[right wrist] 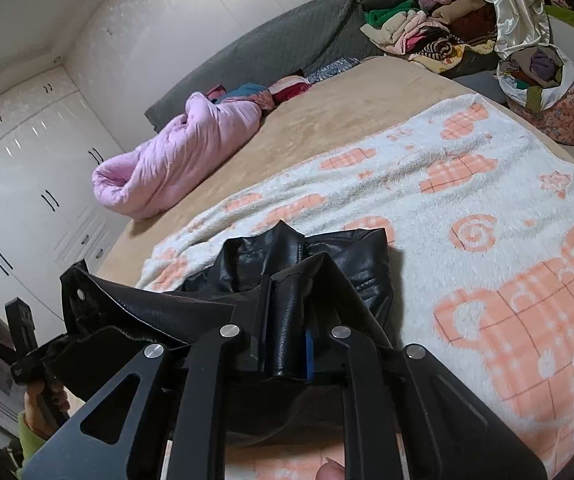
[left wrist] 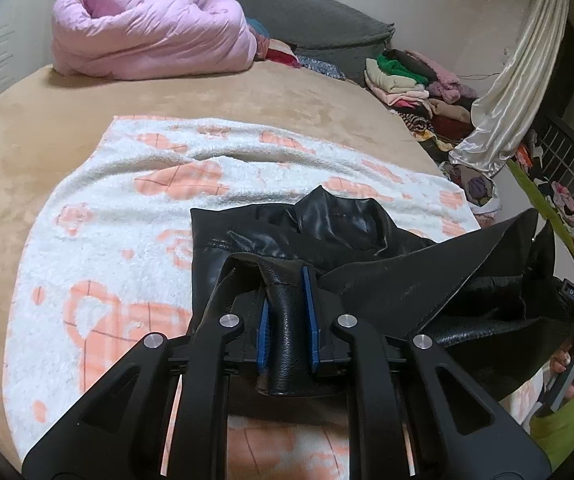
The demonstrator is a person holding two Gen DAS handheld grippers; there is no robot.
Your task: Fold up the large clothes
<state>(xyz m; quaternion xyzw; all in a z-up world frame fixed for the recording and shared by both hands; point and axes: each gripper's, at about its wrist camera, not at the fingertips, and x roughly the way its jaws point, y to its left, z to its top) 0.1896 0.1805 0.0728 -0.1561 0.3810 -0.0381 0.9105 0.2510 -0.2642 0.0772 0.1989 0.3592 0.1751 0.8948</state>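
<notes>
A black leather jacket point(left wrist: 327, 228) lies partly on the white and orange patterned blanket point(left wrist: 135, 208), its near edge lifted between both grippers. My left gripper point(left wrist: 287, 284) is shut on a rolled fold of the jacket's leather, blue pads pressing each side. In the right wrist view my right gripper point(right wrist: 289, 300) is likewise shut on a fold of the jacket point(right wrist: 343, 256), over the blanket point(right wrist: 467, 200). The jacket's far part with its collar rests on the blanket. At the right edge of the left wrist view a hand in a green sleeve point(left wrist: 571, 360) holds the other gripper.
The blanket covers a tan bed point(left wrist: 47, 128). A rolled pink quilt point(left wrist: 147, 32) and a grey headboard cushion point(left wrist: 287, 4) lie at the far end. Piles of clothes point(left wrist: 415, 80), a cream curtain point(left wrist: 515, 92) and a full bag point(right wrist: 543, 92) stand beside the bed. White wardrobes point(right wrist: 27, 184) line the wall.
</notes>
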